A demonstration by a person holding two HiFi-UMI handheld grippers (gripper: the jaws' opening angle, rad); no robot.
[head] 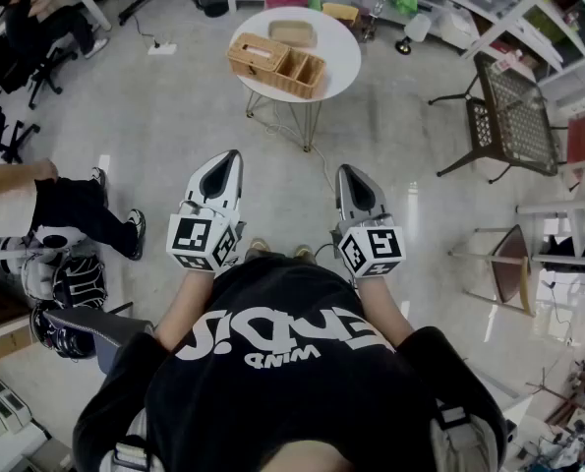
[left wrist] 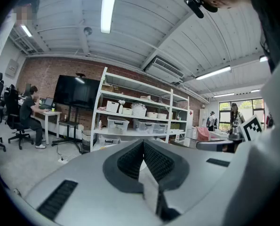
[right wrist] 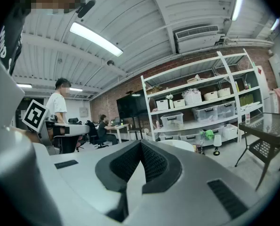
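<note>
- The person's black T-shirt [head: 272, 362] with white print is the closest thing, well short of the round white table [head: 343, 52].
- The left gripper [head: 233, 157] is held out in front of the chest, on the near side of the table and pointing toward it. In the left gripper view its ribbed pads are pressed together at the tips [left wrist: 143, 142], with nothing between them.
- The right gripper [head: 347, 169] sits level with it, a little to the right and equally short of the table. In the right gripper view its pads also meet at the tips [right wrist: 140, 143] and pinch nothing.
- A seated person's dark-trousered leg [head: 76, 207] stretches across the grey floor, well to the left of the table and nearer than it.
- A black mesh chair [head: 513, 106] stands well to the right of the table.
- The table stands on thin wire legs, well apart from both grippers and straight ahead of them.
- A wicker basket [head: 277, 64] with compartments rests on the near-left part of the tabletop.
- A flat tan tray [head: 293, 33] lies just behind the basket, toward the far edge of the table.
- White shelving [left wrist: 140, 117] with storage bins lines the brick wall beyond the table.
- A large dark screen [left wrist: 76, 92] hangs left of the shelving, past the table, and a person sits at a desk [left wrist: 29, 111] further left.
</note>
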